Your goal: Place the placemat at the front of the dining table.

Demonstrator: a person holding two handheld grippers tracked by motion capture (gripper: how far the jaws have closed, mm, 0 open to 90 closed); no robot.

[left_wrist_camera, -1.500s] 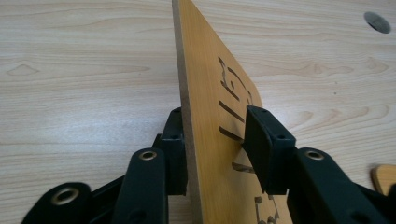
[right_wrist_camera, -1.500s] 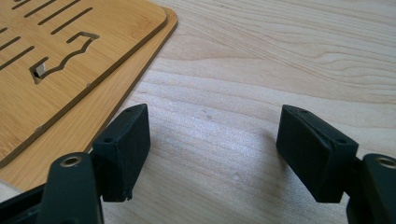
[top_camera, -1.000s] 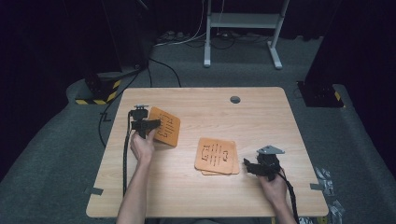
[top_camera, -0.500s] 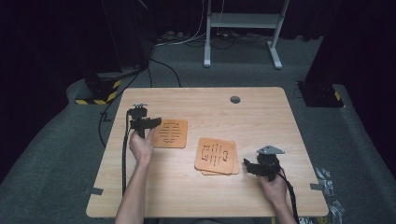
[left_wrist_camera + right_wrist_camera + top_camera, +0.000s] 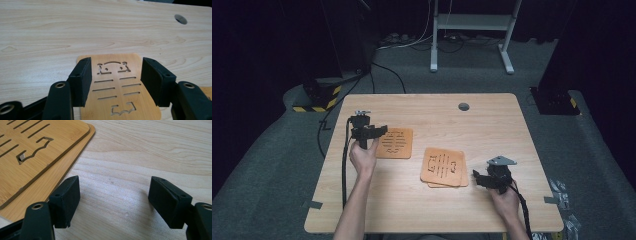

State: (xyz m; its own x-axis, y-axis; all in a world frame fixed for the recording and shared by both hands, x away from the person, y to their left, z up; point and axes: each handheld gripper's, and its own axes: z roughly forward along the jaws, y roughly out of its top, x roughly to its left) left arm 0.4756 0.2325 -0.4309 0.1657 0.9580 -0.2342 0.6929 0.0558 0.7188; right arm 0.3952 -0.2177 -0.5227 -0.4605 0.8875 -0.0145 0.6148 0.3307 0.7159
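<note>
Bamboo coaster (image 5: 394, 143) now lies flat on the table (image 5: 427, 210), left of centre; a second ago it was tilted up in the left gripper (image 5: 379, 131), and half a second ago it was already down. In the left gripper view the coaster (image 5: 117, 87) sits between the two black jaws, which have just been opening and now stand clear of both its edges, gripping nothing. The gripper seems to be lifting off, so this coaster reads as placed and released. Further right, a stack of two matching coasters (image 5: 443, 168) rests unchanged near the middle of the table. At the far right, the right gripper (image 5: 478, 178) waits just beside that stack as before, its jaws spread wide and empty over bare wood (image 5: 115, 195). A likely next step is taking another coaster from the stack.
</note>
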